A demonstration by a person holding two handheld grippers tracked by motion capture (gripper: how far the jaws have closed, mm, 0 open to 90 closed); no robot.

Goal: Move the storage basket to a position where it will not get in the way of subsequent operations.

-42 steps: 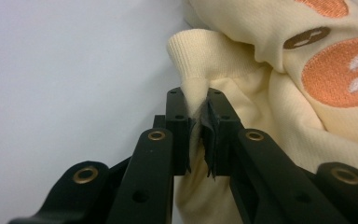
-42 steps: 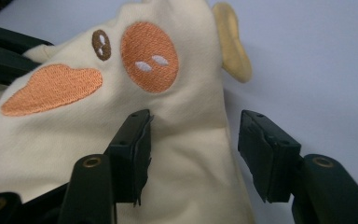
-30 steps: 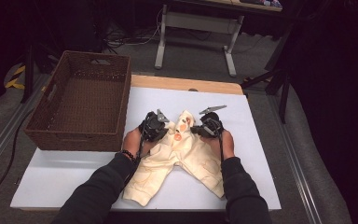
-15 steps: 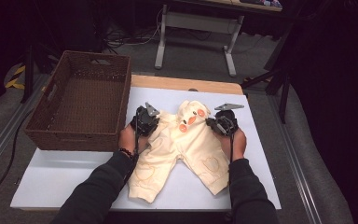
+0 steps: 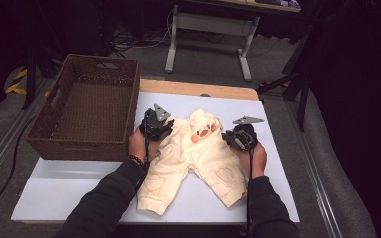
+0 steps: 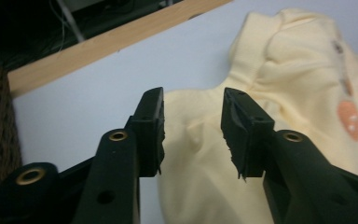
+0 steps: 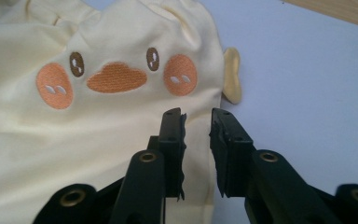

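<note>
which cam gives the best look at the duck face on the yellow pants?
The right gripper view: the duck face sits large and sharp there, with both eyes, beak and both cheeks. The high view shows it small, between the two hands. The left gripper view catches one orange cheek at the frame's edge.

Left gripper (image 5: 155, 125) and right gripper (image 5: 239, 137) just opening, fingers parted, forearms reaching forward
</note>
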